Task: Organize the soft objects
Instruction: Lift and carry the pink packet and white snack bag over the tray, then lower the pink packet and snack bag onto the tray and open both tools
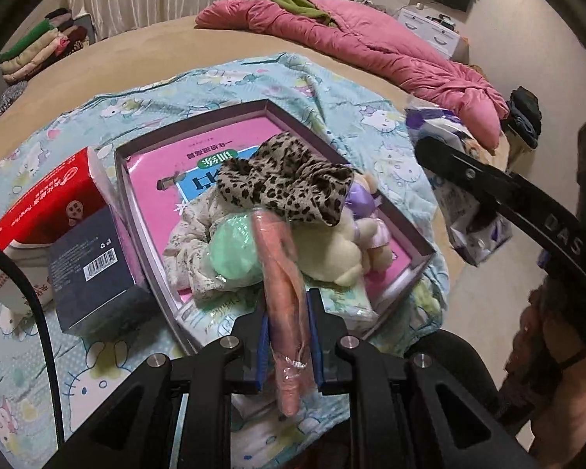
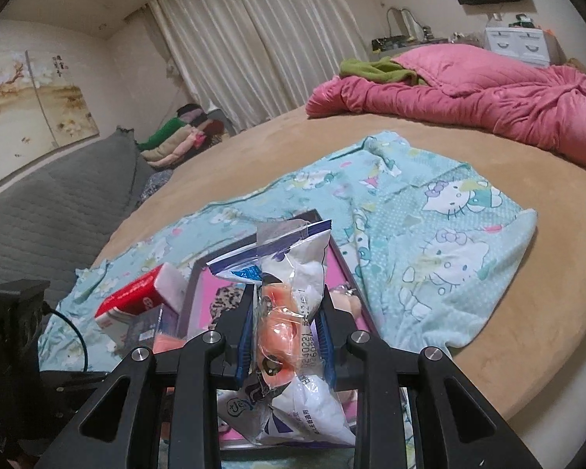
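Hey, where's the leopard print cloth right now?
In the left wrist view the leopard print cloth lies on top of the pile inside the shallow box, just beyond the cream plush toy and the green pouch.

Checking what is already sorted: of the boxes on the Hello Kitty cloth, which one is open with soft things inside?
The wide shallow tray box with the pink bottom, holding the leopard-print cloth and cream plush toy. The red box and dark box beside it are closed.

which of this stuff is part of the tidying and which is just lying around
Part of the job:
- pink wrapped roll in left gripper
- plastic packet in right gripper
- tray
- leopard scarf
- plush toy

Lying about:
- red box
- dark box
- pink quilt
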